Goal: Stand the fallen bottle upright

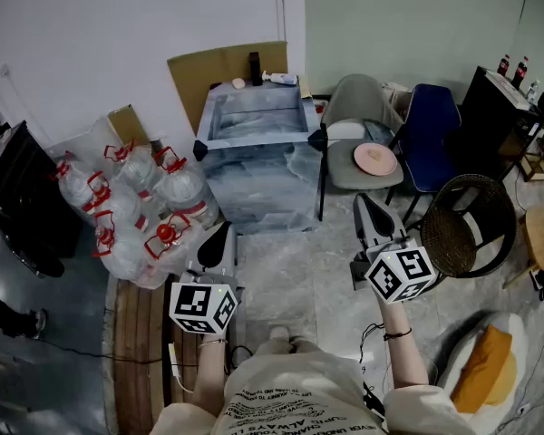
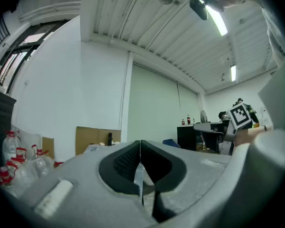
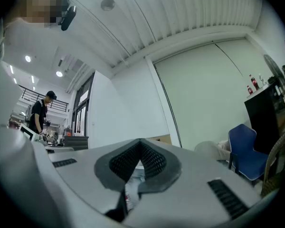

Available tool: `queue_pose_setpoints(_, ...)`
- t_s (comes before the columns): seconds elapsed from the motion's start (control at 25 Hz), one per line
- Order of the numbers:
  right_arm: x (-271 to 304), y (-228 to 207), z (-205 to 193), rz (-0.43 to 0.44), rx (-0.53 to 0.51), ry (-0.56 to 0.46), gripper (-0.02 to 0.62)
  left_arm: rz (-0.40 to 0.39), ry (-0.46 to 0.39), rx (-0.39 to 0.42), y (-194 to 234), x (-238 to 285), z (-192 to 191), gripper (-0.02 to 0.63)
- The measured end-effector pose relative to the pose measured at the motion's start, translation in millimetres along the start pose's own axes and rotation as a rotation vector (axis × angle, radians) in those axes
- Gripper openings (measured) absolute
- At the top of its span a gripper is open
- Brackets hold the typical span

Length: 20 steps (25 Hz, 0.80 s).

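The fallen bottle (image 1: 279,78) is pale and lies on its side at the far right corner of a table (image 1: 254,166) draped in blue-grey marbled cloth. A dark upright bottle (image 1: 254,66) and a small round thing (image 1: 238,83) stand beside it. My left gripper (image 1: 224,232) hovers short of the table's near left corner, and its jaws meet at the tips with nothing between them (image 2: 140,144). My right gripper (image 1: 364,199) is held off the table's near right side, also shut and empty (image 3: 140,142). Both are far from the bottle.
Several large water jugs (image 1: 131,207) with red handles pile up left of the table. A cardboard sheet (image 1: 213,71) leans behind it. To the right stand a grey chair holding a pink plate (image 1: 374,159), a blue chair (image 1: 431,125) and a wicker chair (image 1: 471,220).
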State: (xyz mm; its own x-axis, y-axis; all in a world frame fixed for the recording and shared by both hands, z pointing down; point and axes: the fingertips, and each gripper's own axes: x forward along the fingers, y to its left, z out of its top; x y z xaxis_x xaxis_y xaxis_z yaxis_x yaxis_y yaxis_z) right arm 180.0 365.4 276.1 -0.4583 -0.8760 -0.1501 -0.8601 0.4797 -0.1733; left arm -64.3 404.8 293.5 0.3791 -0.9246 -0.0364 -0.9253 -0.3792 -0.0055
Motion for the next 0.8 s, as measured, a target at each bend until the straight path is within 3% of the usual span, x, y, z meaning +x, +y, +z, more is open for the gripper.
queue_pose_setpoints(0.52,-17.8,-3.8,2.8,-0.011,0.004,-0.003,0.003,0.011,-0.014,-0.020,-18.2,-9.8,5.4,0.025)
queue_pose_setpoints(0.8,-21.9,-2.1,1.9,0.037,0.015,-0.014,0.005,0.013,-0.027,-0.031,-19.4,-9.8,6.1,0.025)
